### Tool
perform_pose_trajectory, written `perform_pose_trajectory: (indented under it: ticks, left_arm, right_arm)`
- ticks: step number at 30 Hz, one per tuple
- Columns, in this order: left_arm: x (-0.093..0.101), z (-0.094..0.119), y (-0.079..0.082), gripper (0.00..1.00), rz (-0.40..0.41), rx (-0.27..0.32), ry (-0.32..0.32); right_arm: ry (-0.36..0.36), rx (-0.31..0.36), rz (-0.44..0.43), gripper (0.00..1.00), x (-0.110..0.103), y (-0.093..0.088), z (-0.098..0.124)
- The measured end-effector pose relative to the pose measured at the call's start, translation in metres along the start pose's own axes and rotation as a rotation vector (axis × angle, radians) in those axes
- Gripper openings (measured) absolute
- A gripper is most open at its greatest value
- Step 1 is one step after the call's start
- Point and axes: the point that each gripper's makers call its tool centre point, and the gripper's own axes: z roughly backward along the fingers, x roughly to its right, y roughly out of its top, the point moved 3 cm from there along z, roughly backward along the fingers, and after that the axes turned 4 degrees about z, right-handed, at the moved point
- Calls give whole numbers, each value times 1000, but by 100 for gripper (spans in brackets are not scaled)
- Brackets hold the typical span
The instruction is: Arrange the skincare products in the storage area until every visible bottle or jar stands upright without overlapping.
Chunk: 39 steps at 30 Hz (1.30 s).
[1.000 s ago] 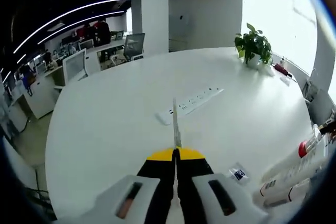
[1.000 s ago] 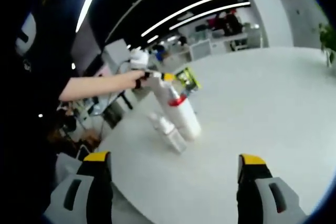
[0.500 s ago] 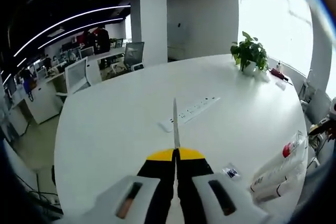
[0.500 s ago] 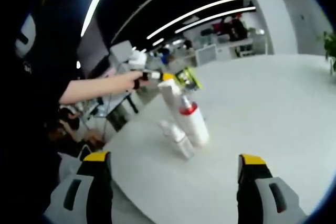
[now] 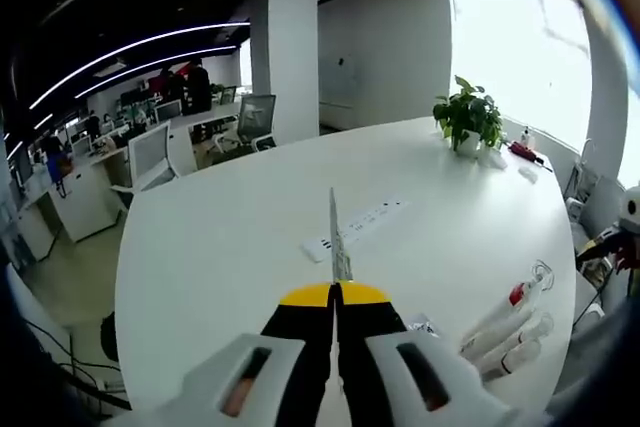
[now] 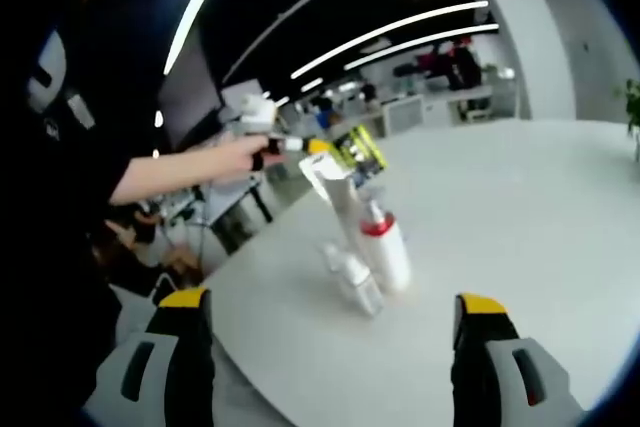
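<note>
Open-plan office, rows of desks and swivel chairs seen behind, strip ceiling lights, large white meeting table.

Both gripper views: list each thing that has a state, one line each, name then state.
Left gripper: shut, jaws together, empty.
Right gripper: open, jaws wide apart, empty.
Red-collared bottle: lying on the table, against the tube.
White tube: lying down, touching the bottle.
Small bottle: lying beside the red-collared bottle.
Power strip: flat on the table, nothing plugged in.
Potted plant: upright.
</note>
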Motion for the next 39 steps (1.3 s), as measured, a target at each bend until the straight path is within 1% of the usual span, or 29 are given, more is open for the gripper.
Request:
perform_pose_trajectory:
  ticks: [2,7,9,11,12,16,19,22,24,25,27,29,31,33,37,39]
  left_arm:
    - [3,8,1,5,2,7,-4]
    - [12,22,2,5,-18,-1,-18]
    - [16,29,4,5,-28,3,-27]
    - [20,35,6,5,-25,9,-43]
    - [21,38,7,5,-25,13,-44]
    - [29,58,13,5,-33,32,-51]
    - [33,76,22,5,-45,59,-45]
    - [39,93,30,5,-46,80,-50]
    - [45,105,35,5,-67,88,-58]
    - [47,110,37,5,-71,96,-62]
    - [53,122,41,5,-63,114,-76]
    - [57,131,43,5,-72,117,-81]
    - [62,141,43,5,-88,111,-87]
    - [67,151,44,5,-96,114,-94]
    - [77,167,45,5,-108,118,-105]
    - [85,177,45,5,-117,125,-113]
  right_arm:
    - [4,5,8,99,-3,2,0]
    - [-2,35,17,99,-7,9,-1]
    - [14,26,38,99,-13,10,-3]
    - [24,-15,65,99,-18,9,-5]
    - [26,-20,73,99,-20,11,-6]
    - [39,-2,86,99,-23,20,-6]
    - [56,8,112,99,-31,26,-5]
    - [73,10,119,99,-34,27,-5]
    - [81,6,118,99,-36,26,-4]
    - [86,-9,117,99,-39,26,-3]
    - [93,-17,148,99,-42,29,-2]
    - [89,-7,163,99,-44,32,-1]
    - [92,17,158,99,-47,37,0]
    - [96,28,159,99,-49,38,1]
    - [113,12,180,99,-55,35,1]
    - [122,11,187,99,-59,36,1]
